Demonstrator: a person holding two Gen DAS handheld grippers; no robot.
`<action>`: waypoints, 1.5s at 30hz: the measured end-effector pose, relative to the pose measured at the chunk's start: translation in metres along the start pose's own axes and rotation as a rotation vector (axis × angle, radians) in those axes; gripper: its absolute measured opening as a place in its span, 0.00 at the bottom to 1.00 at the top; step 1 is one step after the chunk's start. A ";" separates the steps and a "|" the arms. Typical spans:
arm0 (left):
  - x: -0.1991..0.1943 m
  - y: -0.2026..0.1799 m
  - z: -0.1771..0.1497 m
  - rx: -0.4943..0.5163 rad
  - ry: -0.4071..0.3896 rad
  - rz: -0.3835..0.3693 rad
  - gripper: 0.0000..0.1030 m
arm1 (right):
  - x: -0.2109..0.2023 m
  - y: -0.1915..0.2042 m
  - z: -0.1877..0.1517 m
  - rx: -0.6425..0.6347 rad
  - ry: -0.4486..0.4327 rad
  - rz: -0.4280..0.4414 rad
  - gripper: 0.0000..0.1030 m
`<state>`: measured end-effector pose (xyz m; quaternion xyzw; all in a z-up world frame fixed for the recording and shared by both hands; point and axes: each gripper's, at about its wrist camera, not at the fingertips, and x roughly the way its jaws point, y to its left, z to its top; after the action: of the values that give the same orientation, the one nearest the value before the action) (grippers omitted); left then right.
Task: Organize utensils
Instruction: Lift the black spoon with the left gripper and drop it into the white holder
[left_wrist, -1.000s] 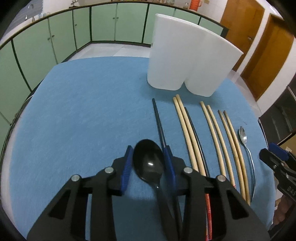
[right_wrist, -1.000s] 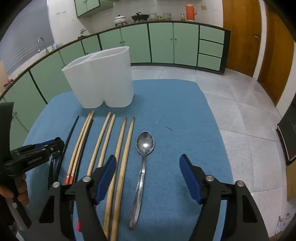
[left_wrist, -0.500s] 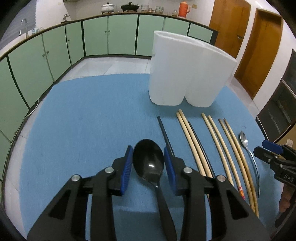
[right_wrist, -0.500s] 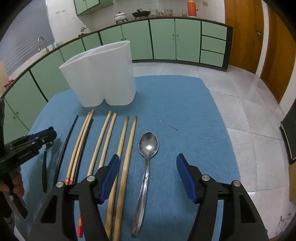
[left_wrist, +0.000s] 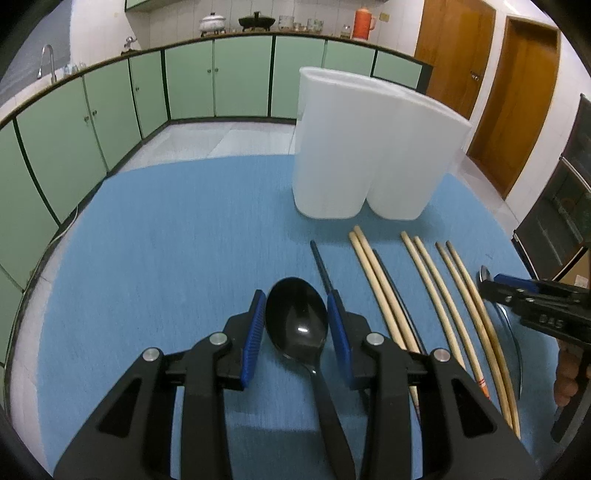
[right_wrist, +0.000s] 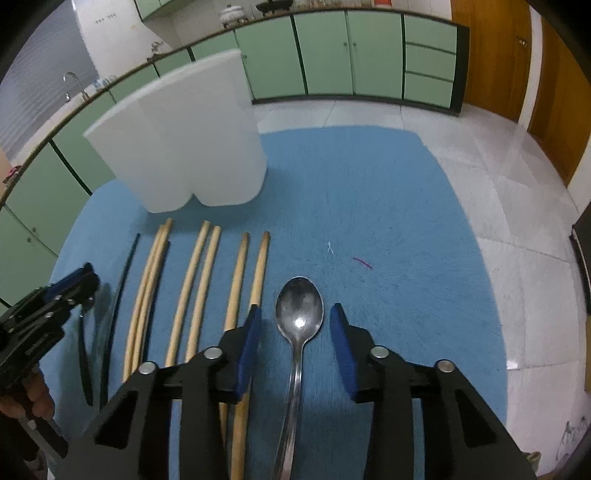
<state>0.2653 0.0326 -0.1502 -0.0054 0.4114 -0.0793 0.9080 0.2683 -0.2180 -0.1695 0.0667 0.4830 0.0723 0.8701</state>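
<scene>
A black spoon (left_wrist: 295, 325) sits bowl-forward between the blue pads of my left gripper (left_wrist: 295, 297), which is shut on it above the blue table (left_wrist: 166, 240). In the right wrist view the left gripper (right_wrist: 86, 278) hovers at the left with the spoon's handle hanging below. My right gripper (right_wrist: 295, 309) straddles the bowl of a metal spoon (right_wrist: 298, 325) lying on the cloth. Its jaws are closing, with a gap still showing on each side of the bowl. A white two-compartment holder (left_wrist: 373, 147) stands upright at the back.
Several wooden chopsticks (right_wrist: 192, 288) lie side by side between the two grippers, with thin black chopsticks (right_wrist: 122, 288) to their left. The table's right edge (right_wrist: 491, 295) drops to a tiled floor. Green cabinets line the far walls.
My right gripper has moved forward and down over the metal spoon, and its jaws have narrowed around the bowl. The left gripper has tilted slightly, still holding the black spoon.
</scene>
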 end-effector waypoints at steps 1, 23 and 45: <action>-0.002 -0.001 0.003 0.001 -0.009 -0.001 0.32 | 0.001 0.001 0.001 -0.007 0.000 -0.006 0.33; -0.085 -0.005 0.072 -0.018 -0.399 0.000 0.32 | -0.125 0.001 0.047 -0.046 -0.411 0.166 0.27; -0.021 -0.050 0.185 0.002 -0.518 -0.016 0.32 | -0.090 0.047 0.182 -0.089 -0.578 0.170 0.27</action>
<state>0.3828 -0.0240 -0.0081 -0.0279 0.1651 -0.0828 0.9824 0.3735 -0.1972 0.0099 0.0867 0.2045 0.1440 0.9643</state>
